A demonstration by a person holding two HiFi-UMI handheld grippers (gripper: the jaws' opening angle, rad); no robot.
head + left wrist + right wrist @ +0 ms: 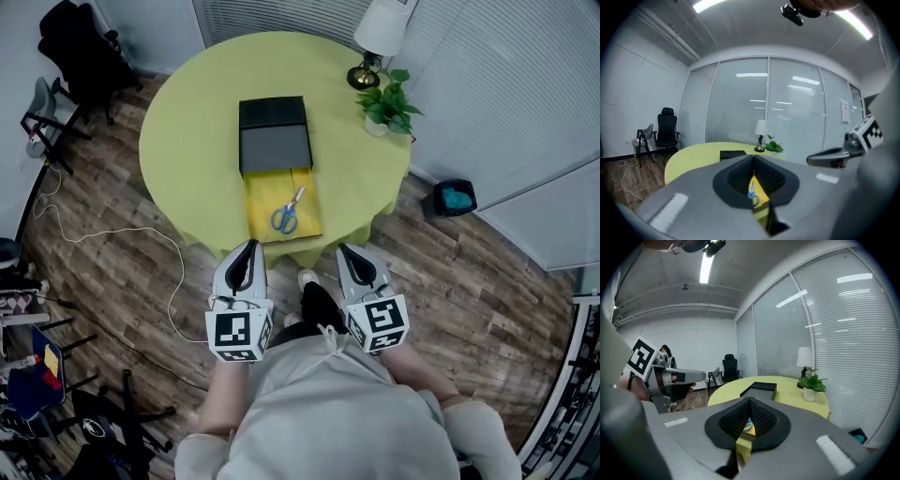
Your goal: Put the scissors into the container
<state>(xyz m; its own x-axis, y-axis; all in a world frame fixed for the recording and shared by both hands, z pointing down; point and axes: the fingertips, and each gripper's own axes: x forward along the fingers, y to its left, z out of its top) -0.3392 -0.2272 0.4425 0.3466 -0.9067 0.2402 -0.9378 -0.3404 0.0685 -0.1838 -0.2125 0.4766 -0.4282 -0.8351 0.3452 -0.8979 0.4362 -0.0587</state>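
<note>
Blue-handled scissors lie on a yellow sheet at the near edge of the round yellow-green table. Just behind the sheet sits a black, flat container. My left gripper and right gripper hover side by side off the table's near edge, short of the sheet, both shut and holding nothing. In the left gripper view the jaws meet, and the scissors show below their tips. In the right gripper view the jaws also meet, with a blue handle behind them.
A white lamp and a potted plant stand at the table's far right. On the wooden floor are a black office chair far left, a white cable, and a dark bin at the right.
</note>
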